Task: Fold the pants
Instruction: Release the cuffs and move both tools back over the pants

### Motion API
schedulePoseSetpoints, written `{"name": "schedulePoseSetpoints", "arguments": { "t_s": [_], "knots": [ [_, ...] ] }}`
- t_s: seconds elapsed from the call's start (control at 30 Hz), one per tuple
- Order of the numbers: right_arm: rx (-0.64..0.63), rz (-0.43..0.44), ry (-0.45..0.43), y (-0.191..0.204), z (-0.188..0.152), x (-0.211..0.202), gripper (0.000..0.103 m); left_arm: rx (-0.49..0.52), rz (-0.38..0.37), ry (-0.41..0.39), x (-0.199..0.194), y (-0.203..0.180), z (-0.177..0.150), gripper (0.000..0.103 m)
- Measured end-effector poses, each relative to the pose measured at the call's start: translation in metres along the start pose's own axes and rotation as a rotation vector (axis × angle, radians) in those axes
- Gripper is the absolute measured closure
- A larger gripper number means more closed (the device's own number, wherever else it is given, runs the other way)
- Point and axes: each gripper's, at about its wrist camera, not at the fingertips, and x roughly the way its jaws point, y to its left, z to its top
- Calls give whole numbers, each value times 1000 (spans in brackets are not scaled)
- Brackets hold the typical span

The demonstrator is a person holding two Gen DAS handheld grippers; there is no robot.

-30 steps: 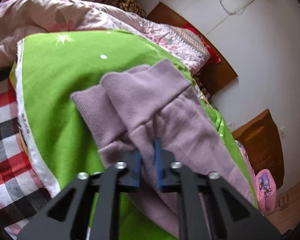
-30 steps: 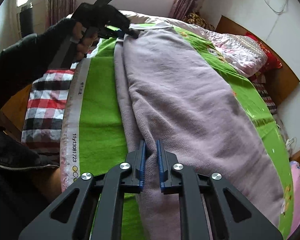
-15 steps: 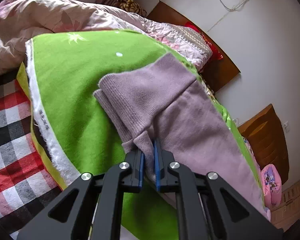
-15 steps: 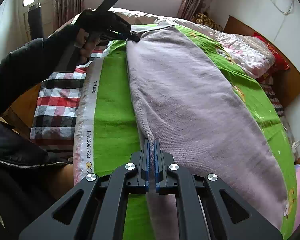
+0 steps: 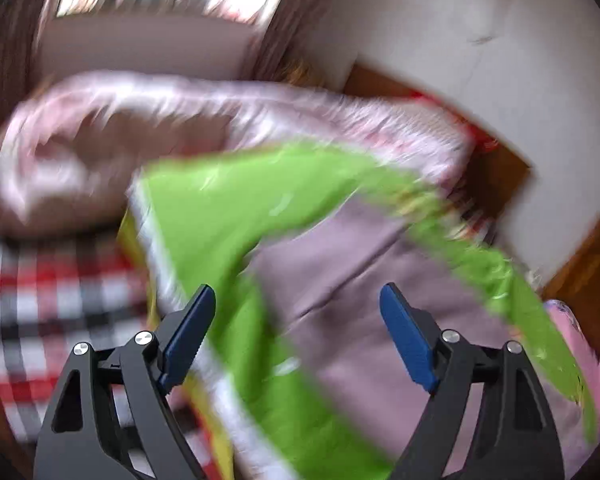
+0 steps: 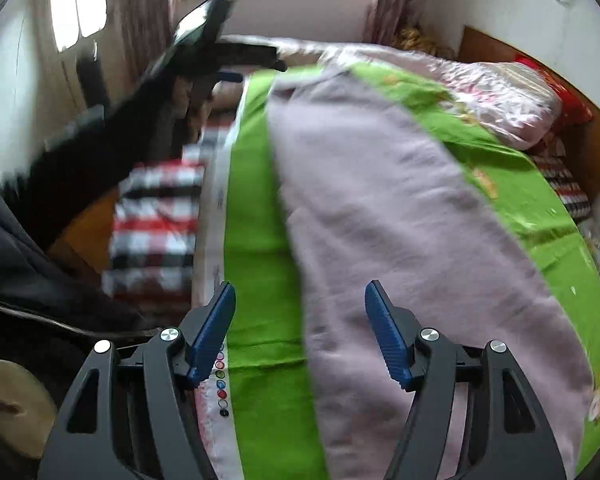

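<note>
Nearest, the right gripper [image 6: 300, 328] hangs with its jaws opening, blue pads apart and clamping nothing, above the near end of the mauve pants [image 6: 400, 216]. The pants lie lengthwise on a green sheet [image 6: 256, 240] across the bed. At the far end, the left gripper [image 5: 298, 336] is opening too, clear of the cloth; beyond lies a pink quilt [image 6: 500, 96].

Left gripper [image 5: 298, 320] and right gripper [image 6: 300, 320] — jaws opening, nothing gripped.
</note>
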Motion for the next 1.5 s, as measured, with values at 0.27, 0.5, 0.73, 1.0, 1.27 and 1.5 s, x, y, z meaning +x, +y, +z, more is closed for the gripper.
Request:
{"name": "schedulePoseSetpoints", "arguments": {
  "t_s": [0.27, 0.5, 0.73, 1.0, 1.27, 1.5],
  "knots": [
    [384, -310, 34, -148, -19, 8, 38, 452, -234, 205, 58, -153, -13, 9],
    [517, -266, 3, -200, -64, 8, 45, 512, -172, 387, 114, -168, -26, 7],
    [642, -228, -71, -214, -85, -8, 61, 548, -100, 380, 114, -175, -32, 2],
    [699, -161, -111, -222, -89, -21, 30, 481, -90, 310, 105, -169, -21, 4],
    [469, -316, -34, -115, -114, -80, 16, 553, -112, 141, 20, -155, -54, 2],
    [660, -435, -10, -123, -209, -145, 15, 534, 56, 256, 44, -159, -56, 4]
  ]
}}
